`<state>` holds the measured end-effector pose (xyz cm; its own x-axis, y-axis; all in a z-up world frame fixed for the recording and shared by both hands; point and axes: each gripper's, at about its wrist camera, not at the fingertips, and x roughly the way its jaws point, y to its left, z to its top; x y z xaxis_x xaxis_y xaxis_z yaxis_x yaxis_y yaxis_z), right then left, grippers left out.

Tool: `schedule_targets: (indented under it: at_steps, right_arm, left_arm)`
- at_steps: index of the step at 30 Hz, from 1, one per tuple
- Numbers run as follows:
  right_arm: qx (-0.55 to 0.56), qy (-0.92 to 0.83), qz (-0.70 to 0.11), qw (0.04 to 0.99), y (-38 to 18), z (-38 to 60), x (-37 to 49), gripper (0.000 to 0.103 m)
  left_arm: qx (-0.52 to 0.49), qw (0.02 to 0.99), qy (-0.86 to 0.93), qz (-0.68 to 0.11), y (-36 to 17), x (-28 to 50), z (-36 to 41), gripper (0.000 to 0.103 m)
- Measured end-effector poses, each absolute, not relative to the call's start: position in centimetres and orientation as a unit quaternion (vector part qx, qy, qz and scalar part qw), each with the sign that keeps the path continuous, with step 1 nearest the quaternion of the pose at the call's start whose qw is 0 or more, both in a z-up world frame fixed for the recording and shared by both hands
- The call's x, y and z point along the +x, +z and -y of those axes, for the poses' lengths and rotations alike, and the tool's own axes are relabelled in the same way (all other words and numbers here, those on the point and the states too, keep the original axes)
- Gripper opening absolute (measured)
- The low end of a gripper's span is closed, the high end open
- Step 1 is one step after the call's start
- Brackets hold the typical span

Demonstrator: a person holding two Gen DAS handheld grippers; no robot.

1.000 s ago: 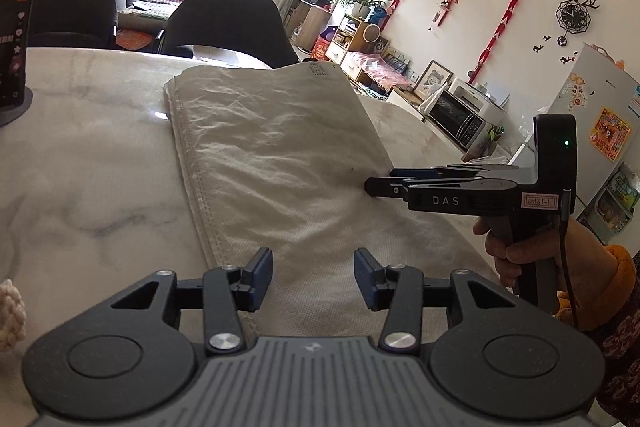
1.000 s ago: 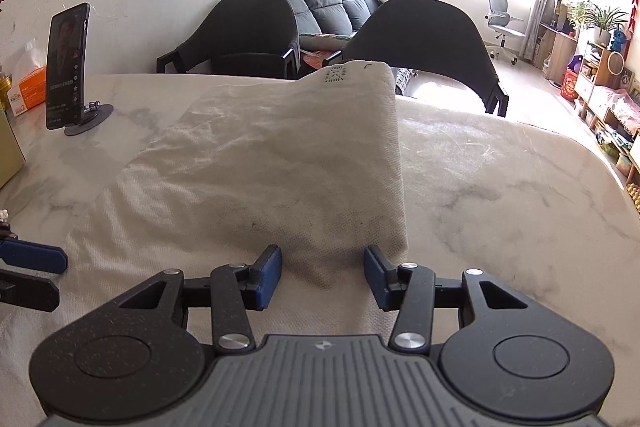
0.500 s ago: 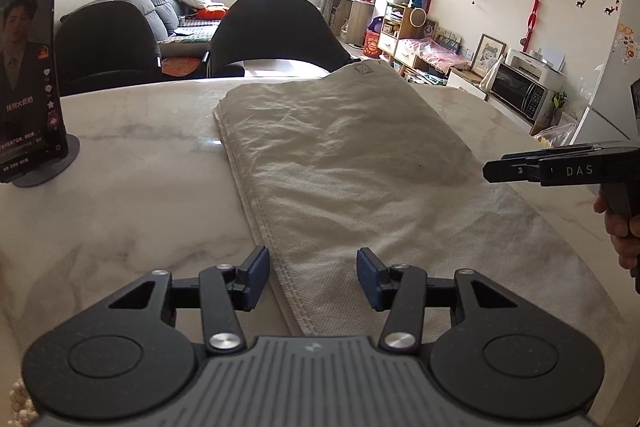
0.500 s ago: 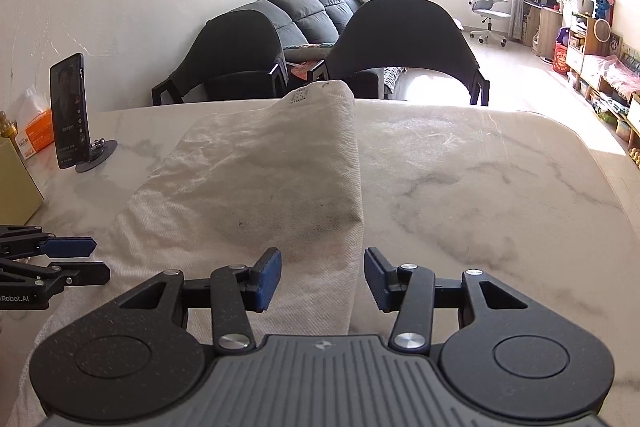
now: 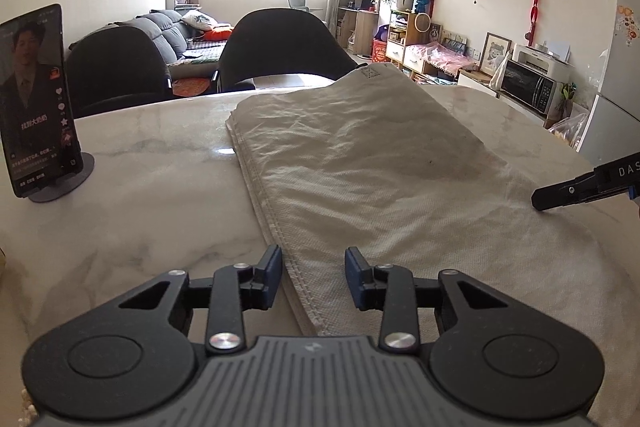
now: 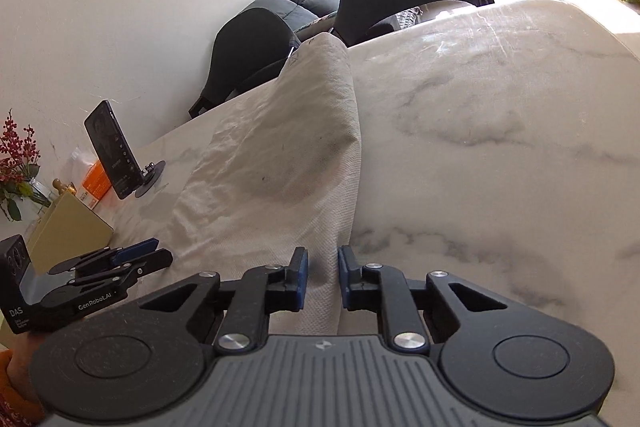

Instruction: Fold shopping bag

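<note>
Left wrist view showed the shopping bag point(image 5: 360, 163), a pale woven one, lying flat and lengthwise on the marble table point(image 5: 140, 195), its far end reaching the table's back edge. The left gripper point(image 5: 313, 269) sat low over the bag's near left edge, the stitched seam running in between its blue pads. Its jaws were closing but a clear gap remained on either side of the fabric, so nothing was pinched. Off to the right, the tips of the right gripper point(image 5: 538, 195) rested at the bag's right edge.

From the right wrist view, tilted hard to one side, the right gripper point(image 6: 323, 267) straddled the bag's point(image 6: 280, 163) right-hand fold at the near end. Its jaws were closing too, down to a narrow slot with the folded edge in it; the pads looked just short of pressing the cloth. The left gripper point(image 6: 156, 251) lay at the bag's opposite side, a hand point(image 6: 20, 363) on its handle. A phone point(image 6: 114, 155) on a stand stood on the table beyond it, well clear of the bag.
</note>
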<state>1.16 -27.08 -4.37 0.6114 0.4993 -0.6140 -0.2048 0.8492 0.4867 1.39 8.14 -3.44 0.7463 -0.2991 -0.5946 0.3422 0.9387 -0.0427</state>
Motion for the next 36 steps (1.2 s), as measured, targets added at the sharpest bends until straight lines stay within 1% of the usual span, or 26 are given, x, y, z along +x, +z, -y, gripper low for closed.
schedule_targets:
  at_steps: [12,14,16,18,21,22,23,26,33,36]
  right_arm:
    - [0.185,0.185,-0.394,0.881,-3.9,28.2,-2.4,0.016]
    - [0.179,0.182,-0.393,0.883,-3.8,28.3,-2.7,0.018]
    - [0.167,0.178,-0.390,0.888,-3.5,28.1,-2.8,0.024]
    - [0.141,0.165,-0.379,0.900,-2.9,27.8,-2.7,0.024]
    - [0.113,0.154,-0.366,0.911,-2.1,27.4,-2.3,0.025]
    - [0.108,0.153,-0.363,0.913,-2.0,27.4,-2.1,0.025]
    - [0.101,0.150,-0.359,0.915,-1.7,27.3,-1.9,0.025]
    - [0.084,0.146,-0.352,0.921,-1.2,27.3,-1.4,0.025]
    - [0.051,0.146,-0.329,0.932,0.3,27.0,0.2,0.025]
    - [0.043,0.147,-0.324,0.934,0.9,26.7,1.6,0.025]
  left_arm:
    - [0.032,0.924,-0.204,-0.321,-3.7,-0.7,-7.5,0.035]
    - [0.038,0.925,-0.207,-0.317,-3.7,-1.0,-7.3,0.035]
    - [0.044,0.925,-0.207,-0.315,-3.8,-1.0,-7.3,0.035]
    - [0.039,0.925,-0.205,-0.317,-3.8,-0.7,-7.5,0.036]
    - [0.031,0.924,-0.202,-0.322,-3.4,-0.4,-7.7,0.043]
    - [0.030,0.925,-0.201,-0.320,-3.2,-0.4,-7.9,0.050]
    - [0.030,0.927,-0.199,-0.316,-2.9,-0.4,-8.1,0.053]
    - [0.031,0.935,-0.185,-0.302,-1.8,-0.7,-8.5,0.054]
    - [0.028,0.935,-0.192,-0.299,1.4,-0.6,-9.5,0.057]
    - [0.020,0.932,-0.215,-0.292,3.1,-0.5,-9.4,0.061]
